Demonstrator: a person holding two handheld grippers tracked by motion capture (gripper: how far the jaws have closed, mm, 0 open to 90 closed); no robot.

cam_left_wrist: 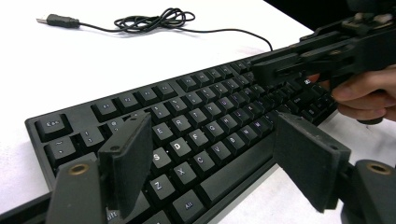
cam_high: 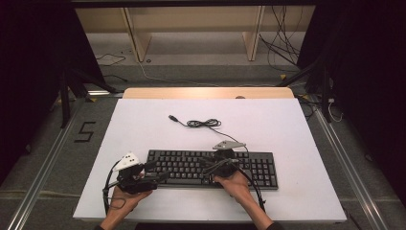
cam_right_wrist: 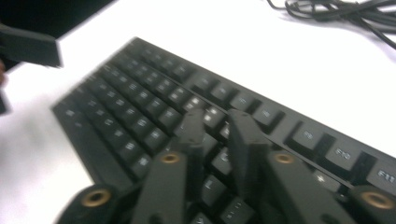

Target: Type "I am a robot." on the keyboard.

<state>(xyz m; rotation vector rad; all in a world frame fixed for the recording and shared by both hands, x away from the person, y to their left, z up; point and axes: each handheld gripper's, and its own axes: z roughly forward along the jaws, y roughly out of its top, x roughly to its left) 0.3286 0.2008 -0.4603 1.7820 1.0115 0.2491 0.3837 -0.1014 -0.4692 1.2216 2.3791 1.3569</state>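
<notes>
Nearest the lens, left gripper with jaws wide, straddling nothing, poised over the left end of the black keyboard, flat at the near middle of the white table. Right gripper above the middle keys, jaws narrow, apparently empty, though blurred. Keyboard probably rigid and light, keycaps loose-seated; best taken by the end edges. Cable limp, trailing. No containers.

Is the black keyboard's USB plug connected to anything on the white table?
No, the USB plug at the end of the thin black cable lies loose on the white table, behind the black keyboard.
</notes>
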